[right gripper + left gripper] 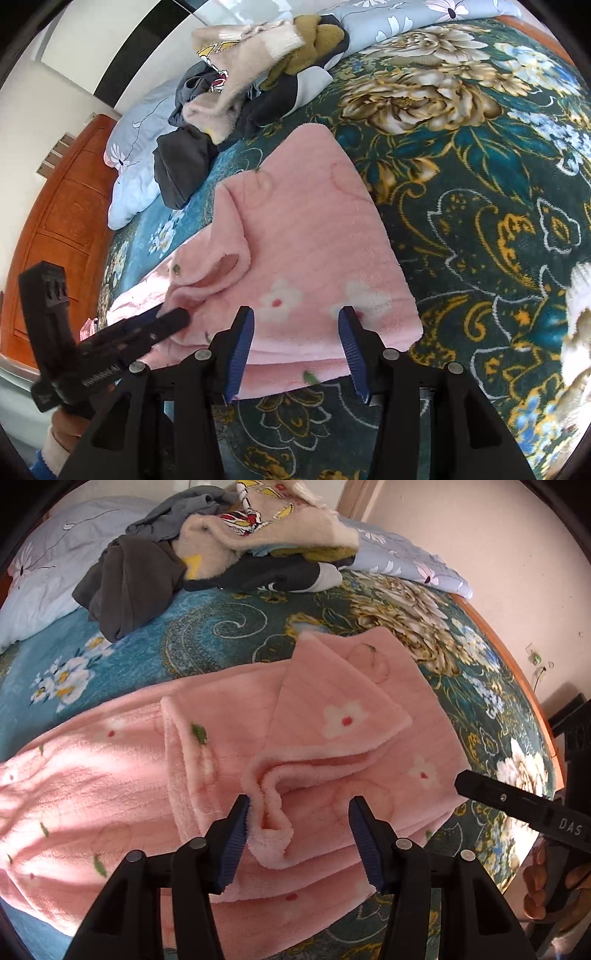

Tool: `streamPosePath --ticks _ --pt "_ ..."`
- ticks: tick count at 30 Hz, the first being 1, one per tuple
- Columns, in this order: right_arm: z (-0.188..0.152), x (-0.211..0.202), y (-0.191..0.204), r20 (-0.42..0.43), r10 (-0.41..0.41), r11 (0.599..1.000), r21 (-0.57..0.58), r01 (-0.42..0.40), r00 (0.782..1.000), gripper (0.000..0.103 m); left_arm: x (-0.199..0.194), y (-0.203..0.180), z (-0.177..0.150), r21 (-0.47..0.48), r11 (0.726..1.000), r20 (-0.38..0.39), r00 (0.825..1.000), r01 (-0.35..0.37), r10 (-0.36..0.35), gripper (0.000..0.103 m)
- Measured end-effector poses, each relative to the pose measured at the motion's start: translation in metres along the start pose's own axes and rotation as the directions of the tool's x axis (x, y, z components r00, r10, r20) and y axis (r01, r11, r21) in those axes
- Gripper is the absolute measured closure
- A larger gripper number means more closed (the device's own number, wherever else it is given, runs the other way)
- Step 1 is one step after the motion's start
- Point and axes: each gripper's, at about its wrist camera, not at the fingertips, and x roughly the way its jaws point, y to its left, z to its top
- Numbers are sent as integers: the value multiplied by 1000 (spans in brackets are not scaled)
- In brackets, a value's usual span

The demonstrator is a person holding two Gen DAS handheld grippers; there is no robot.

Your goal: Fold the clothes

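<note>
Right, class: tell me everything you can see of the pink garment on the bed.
The pink garment is fluffy fleece printed with white flowers and small green leaves. It lies partly folded on the floral bedspread, layers stacked, with a cuffed, sleeve-like opening curled on top. The left gripper straddles that ruffled cuff with its jaws apart; one pad seems to brush it. The right gripper hangs open over the near edge.

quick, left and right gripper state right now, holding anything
Left gripper: open, holding nothing; a bunched fold of the pink fleece flowered garment lies between its jaws.
Right gripper: open, empty, over the same garment.
</note>
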Motion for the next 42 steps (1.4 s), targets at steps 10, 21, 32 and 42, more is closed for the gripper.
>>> streamPosePath --ticks 10,21,32,42 --pt "-1 4 -4 -17 -3 1000 20 4 1000 54 -19 29 -4 -210 970 114 988 127 -104 92" --pt "8 9 -5 -19 23 998 54 -22 1000 54 2 119 -76 -816 521 137 959 251 -248 91" --pt "9 14 2 -35 12 1000 25 -11 999 54 -10 110 -16 -609 775 147 984 170 -100 37" --pt "10 17 2 -50 1 1000 26 0 999 54 37 117 -16 -649 689 119 938 321 -324 39"
